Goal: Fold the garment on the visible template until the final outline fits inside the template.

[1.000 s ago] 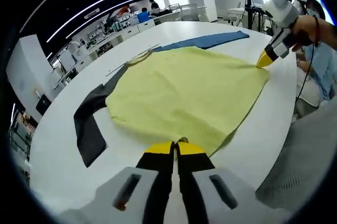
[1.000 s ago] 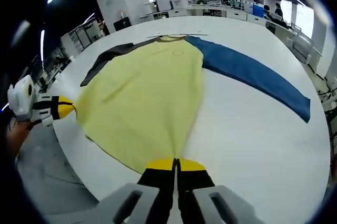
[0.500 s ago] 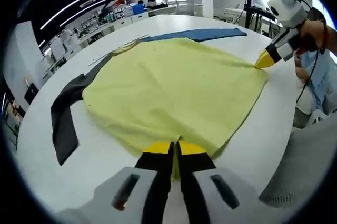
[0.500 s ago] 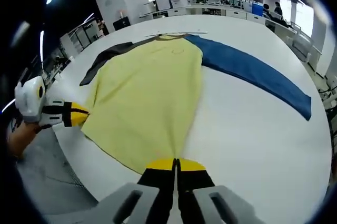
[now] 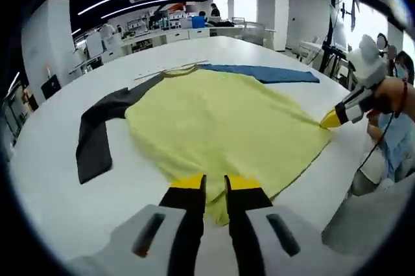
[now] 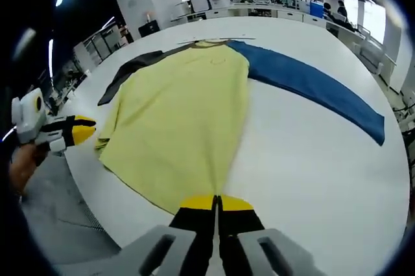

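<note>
At the near edge of a large white table [image 6: 311, 159], the right gripper [image 6: 216, 203] is clamped on a hem corner of a long-sleeved garment [image 6: 181, 114], its jaws pressed together with yellow cloth running up from between them. The left gripper [image 5: 214, 185], at the other hem corner, stands with its jaws parted and a gap showing between them; the hem lies just under and ahead of the tips, apparently not gripped. In the right gripper view, that left tool sits at the table's left edge, just off the cloth, a hand behind it. The garment's yellow body lies flat with its long axis running away from both tools, hem near and collar [image 6: 209, 44] far. A blue sleeve [image 6: 311, 88] stretches off to the right, a dark sleeve [image 5: 97, 133] bends to the left. No template outline can be made out on the table. Any fold would likely carry the hem toward the far collar, and the right tool alone looks ready for it. Benches and workstations [image 6: 259, 0] fill the far background.
</note>
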A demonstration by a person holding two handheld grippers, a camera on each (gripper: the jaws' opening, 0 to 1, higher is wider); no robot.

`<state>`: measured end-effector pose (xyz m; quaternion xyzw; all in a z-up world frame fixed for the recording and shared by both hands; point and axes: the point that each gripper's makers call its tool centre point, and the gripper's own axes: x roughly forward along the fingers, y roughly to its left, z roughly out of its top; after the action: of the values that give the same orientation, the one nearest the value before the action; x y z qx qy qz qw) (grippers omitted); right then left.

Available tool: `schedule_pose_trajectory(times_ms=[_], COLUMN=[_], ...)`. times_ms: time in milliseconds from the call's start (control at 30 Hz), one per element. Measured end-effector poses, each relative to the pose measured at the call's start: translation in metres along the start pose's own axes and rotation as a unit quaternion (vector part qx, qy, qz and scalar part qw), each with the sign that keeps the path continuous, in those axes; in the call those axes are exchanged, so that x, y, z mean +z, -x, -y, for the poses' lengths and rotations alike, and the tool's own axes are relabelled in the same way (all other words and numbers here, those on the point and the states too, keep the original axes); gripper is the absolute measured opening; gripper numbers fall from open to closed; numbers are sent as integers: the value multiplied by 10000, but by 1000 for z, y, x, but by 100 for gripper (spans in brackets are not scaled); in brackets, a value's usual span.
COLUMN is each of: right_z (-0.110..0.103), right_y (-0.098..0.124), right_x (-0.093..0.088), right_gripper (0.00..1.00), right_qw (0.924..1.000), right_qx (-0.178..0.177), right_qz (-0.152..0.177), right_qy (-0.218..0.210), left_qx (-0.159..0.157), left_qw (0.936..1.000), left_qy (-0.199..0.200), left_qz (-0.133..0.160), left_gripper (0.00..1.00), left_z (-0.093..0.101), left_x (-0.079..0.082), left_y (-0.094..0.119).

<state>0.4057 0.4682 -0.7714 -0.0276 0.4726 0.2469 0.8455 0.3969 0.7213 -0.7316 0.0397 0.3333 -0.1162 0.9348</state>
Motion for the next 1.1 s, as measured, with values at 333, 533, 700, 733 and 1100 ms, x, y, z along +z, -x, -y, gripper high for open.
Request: schedule_pose_trajectory(times_ms=[333, 533, 700, 733, 1100], right_z=[0, 0, 0, 0, 0], right_y=[0, -1, -1, -1, -2], right_x=[-1, -4, -5, -5, -7], right_gripper=[0, 0, 0, 0, 0], right_qw=[10000, 10000, 10000, 10000, 9999], right_qx=[24, 22, 16, 18, 30], right_qz=[-9, -69, -78, -80, -96], right_qy=[-21, 0, -13, -16, -69], left_qx=[108, 62, 21, -45, -377], left_qw=[9949, 9924, 9872, 9845, 9821], left_qy=[931, 1098, 1506, 1687, 1772], left_qz=[-386, -559, -516, -481, -518], left_gripper=[11, 11, 7, 7, 20], left_z=[-1, 2, 0, 1, 5], left_x=[-28, -36, -33, -31, -29], left_y=[-9, -15, -19, -20, -12])
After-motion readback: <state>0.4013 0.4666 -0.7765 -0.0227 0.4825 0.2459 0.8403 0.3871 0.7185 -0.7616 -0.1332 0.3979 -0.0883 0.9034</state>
